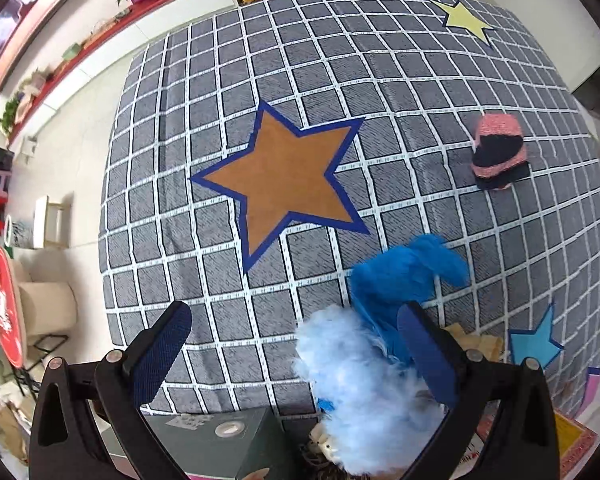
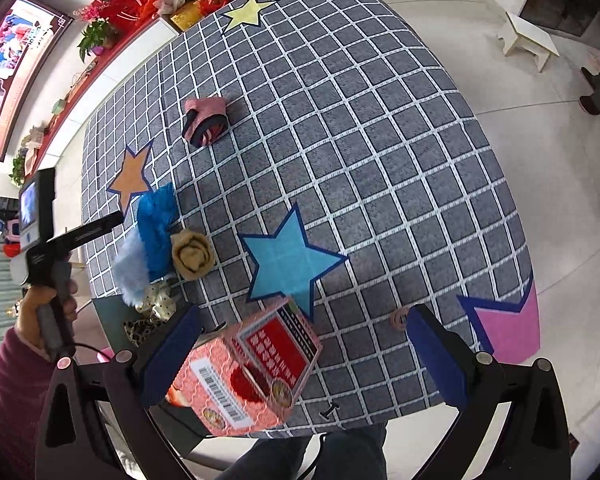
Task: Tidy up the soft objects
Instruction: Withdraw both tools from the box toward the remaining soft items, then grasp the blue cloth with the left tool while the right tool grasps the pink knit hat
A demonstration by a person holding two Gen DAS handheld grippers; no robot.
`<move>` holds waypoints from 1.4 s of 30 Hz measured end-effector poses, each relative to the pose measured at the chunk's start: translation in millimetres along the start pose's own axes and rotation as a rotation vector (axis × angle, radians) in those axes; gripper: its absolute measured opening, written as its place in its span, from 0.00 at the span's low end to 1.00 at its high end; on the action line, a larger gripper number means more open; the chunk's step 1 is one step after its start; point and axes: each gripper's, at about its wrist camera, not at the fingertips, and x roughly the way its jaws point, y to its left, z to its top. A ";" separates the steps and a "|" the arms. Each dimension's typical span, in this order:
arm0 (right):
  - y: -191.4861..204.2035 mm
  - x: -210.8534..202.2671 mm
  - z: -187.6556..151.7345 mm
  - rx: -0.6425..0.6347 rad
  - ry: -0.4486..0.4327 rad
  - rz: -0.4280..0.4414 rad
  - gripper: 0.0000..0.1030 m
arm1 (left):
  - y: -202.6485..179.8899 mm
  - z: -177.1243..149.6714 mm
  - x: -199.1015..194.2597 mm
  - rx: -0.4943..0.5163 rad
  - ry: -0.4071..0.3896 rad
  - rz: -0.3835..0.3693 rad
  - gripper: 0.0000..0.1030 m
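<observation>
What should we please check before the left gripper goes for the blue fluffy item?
1. Left gripper open: ok.
2. Blue fluffy item between its jaws: not ok, it lies toward the right finger.
3. Right gripper open, holding nothing: ok.
4. Tan roll apart from the fluffy item: not ok, they touch.
5. Pink-and-navy bundle out of the way: ok.
6. Green box open: cannot tell.

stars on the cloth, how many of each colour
Orange star: 1
Yellow star: 1
Light blue star: 1
Pink star, partly off the cloth edge: 1
Total: 4
</observation>
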 end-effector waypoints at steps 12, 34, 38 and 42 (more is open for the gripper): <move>19.3 28.9 39.8 -0.138 0.077 -0.033 1.00 | -43.1 10.6 41.8 0.069 0.109 -0.057 1.00; 135.1 179.0 190.9 -0.328 0.096 -0.080 1.00 | -87.0 4.7 107.9 -0.071 0.142 -0.057 1.00; 139.7 197.7 193.0 -0.341 0.109 -0.092 1.00 | -70.7 -0.9 122.3 -0.132 0.172 -0.125 1.00; 140.8 202.7 192.7 -0.353 0.092 -0.110 1.00 | -74.9 -2.6 127.9 -0.137 0.182 -0.122 1.00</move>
